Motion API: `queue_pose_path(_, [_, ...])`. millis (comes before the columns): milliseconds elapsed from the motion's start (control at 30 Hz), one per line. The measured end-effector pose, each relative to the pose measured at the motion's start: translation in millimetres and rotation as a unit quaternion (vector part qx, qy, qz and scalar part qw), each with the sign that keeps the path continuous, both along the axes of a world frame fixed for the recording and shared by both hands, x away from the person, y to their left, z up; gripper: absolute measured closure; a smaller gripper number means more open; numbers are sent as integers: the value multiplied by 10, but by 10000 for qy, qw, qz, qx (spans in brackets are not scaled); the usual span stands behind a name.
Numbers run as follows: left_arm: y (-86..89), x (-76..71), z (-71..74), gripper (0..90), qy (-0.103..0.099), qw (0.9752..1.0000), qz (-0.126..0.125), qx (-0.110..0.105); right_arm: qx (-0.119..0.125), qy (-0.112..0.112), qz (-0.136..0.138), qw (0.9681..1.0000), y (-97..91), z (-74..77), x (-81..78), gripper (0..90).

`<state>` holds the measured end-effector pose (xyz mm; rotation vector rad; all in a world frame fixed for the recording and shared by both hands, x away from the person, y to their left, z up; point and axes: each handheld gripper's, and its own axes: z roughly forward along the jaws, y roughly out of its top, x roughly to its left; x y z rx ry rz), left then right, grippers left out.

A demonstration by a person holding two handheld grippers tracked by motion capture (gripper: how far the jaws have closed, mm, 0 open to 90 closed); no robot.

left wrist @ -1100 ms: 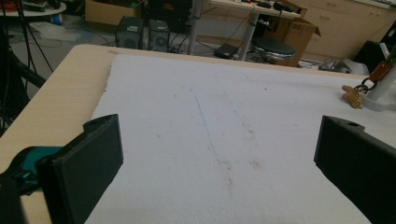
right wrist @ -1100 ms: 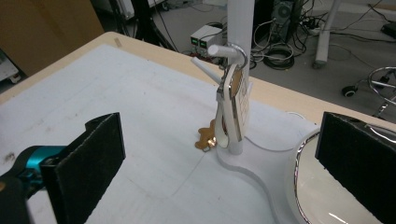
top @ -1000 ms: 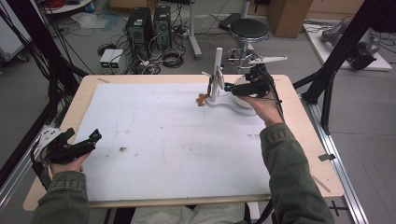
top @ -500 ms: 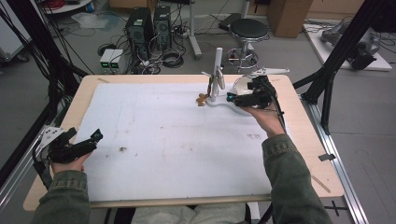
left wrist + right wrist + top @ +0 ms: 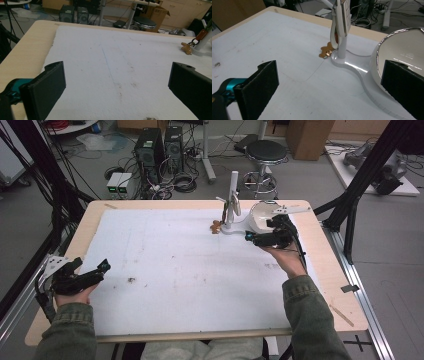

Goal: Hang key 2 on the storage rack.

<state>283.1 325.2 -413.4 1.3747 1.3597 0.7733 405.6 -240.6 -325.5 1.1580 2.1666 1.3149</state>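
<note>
**Right hand-held gripper pulls back from the stand**

Since a second ago the right hand-held gripper (image 5: 248,237) has drawn back from the white stand (image 5: 232,227) toward the person and now hovers just off the stand's round dish (image 5: 260,215), near the far right part of the bench (image 5: 325,270). Its jaws stand wide apart with nothing between them; in the right gripper view (image 5: 329,82) they frame the stand's base and the rim of the dish. The left hand-held gripper (image 5: 102,267) has stayed where it was, near the left edge of the bench toward the near corner, held low over the white mat (image 5: 190,280). Its jaws are also spread wide and empty, as the left gripper view (image 5: 117,85) shows.

The white stand sits close to the far edge of the bench, right of centre. It has an upright post (image 5: 342,27) rising from a glossy curved base that runs into the round dish. A small tan, bear-shaped charm (image 5: 215,226) lies on the mat touching the left side of the stand's base; in the right gripper view (image 5: 325,51) it hangs by a strap from the post and rests against the foot. The left gripper view picks up the same charm (image 5: 187,48) far off at its right edge.

A small dark speck (image 5: 131,280) marks the mat not far from the left hand-held gripper.
</note>
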Motion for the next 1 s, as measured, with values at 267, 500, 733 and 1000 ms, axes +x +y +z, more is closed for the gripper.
queue_pose_path(267, [0,-2,-1,17,14,10000,-8,9,-97,53,25,9999,-21,-161,-81,5])
queue_pose_path(500, [2,-5,-3,17,35,10000,-40,4,-54,53,-14,10000,-71,-257,-148,5])
queue_pose_path(733, [6,-6,-10,17,71,10000,-54,-2,-49,29,-38,10000,-119,-341,-236,5])
queue_pose_path(1000, [0,10,-23,17,152,9998,-116,13,82,-187,-85,9998,-163,-446,-374,5])
